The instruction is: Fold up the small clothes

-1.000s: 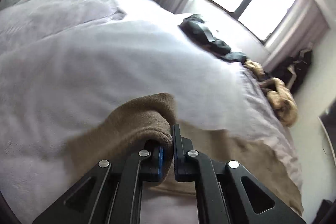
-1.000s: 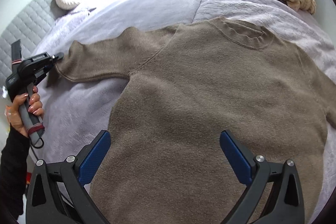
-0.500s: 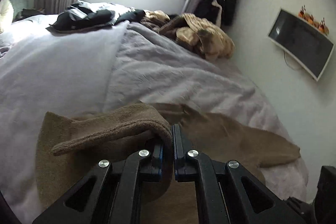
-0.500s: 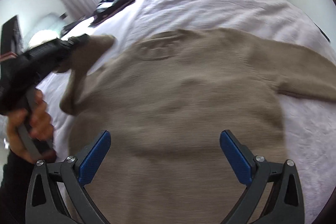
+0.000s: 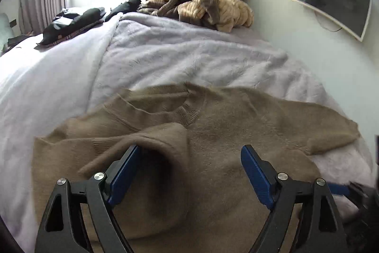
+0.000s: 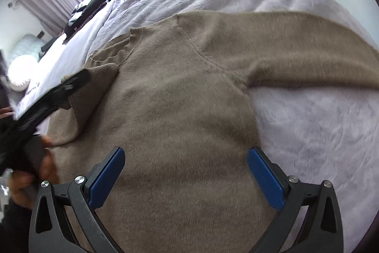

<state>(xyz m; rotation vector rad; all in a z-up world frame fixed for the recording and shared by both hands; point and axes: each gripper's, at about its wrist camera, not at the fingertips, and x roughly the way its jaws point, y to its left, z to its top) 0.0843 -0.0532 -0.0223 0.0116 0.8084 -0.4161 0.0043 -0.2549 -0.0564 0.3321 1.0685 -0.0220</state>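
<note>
A tan knit sweater (image 5: 236, 134) lies flat on the pale lilac bed cover, neckline away from me. Its left sleeve (image 5: 151, 141) is folded across the chest, the cuff resting against my left gripper's left pad. My left gripper (image 5: 189, 172) is open just above the sweater. In the right wrist view the sweater (image 6: 177, 98) fills the middle, its right sleeve (image 6: 308, 51) stretched out to the right. My right gripper (image 6: 187, 179) is open and empty over the sweater's lower body. The left gripper (image 6: 59, 91) shows at the left edge there, over the folded sleeve.
A heap of beige and brown clothes (image 5: 208, 8) and dark garments (image 5: 75, 23) lie at the far side of the bed. A wall-mounted screen (image 5: 331, 6) hangs on the right. A round white pillow (image 6: 20, 72) sits by the headboard.
My left gripper carried the left sleeve across the sweater's chest, then opened and let it go. The right gripper swung toward the right side of the sweater, staying open.
</note>
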